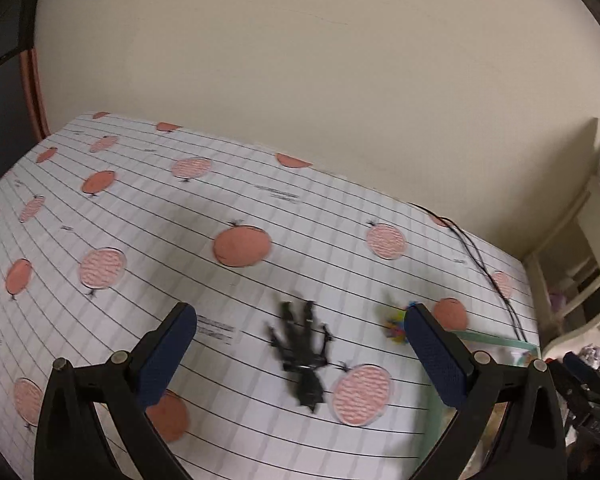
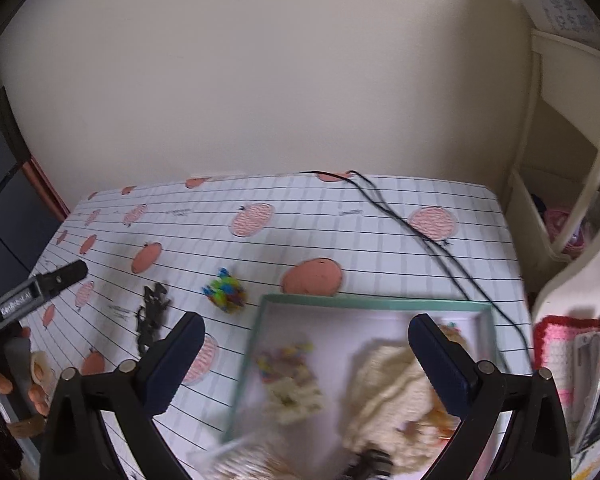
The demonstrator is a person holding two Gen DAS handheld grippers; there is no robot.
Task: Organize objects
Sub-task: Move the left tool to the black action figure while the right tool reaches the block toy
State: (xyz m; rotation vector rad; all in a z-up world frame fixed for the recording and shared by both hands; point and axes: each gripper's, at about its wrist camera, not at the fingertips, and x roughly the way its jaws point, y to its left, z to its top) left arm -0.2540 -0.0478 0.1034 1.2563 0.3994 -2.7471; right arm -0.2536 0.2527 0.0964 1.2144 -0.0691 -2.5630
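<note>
A black hair claw clip lies on the striped tablecloth, between and just beyond the wide-apart pads of my left gripper, which is open and holds nothing. A small multicoloured clump of clips sits to its right, by the right pad. In the right wrist view the same black clip and colourful clump lie left of a teal-rimmed box with cream knitted items inside. My right gripper hangs open over that box, empty. The left gripper's fingers show at far left.
A black cable runs across the cloth behind the box. A cream shelf unit stands at the right, with a pink crocheted piece beside the table. A person's hand holds the left tool. The cream wall lies behind the table.
</note>
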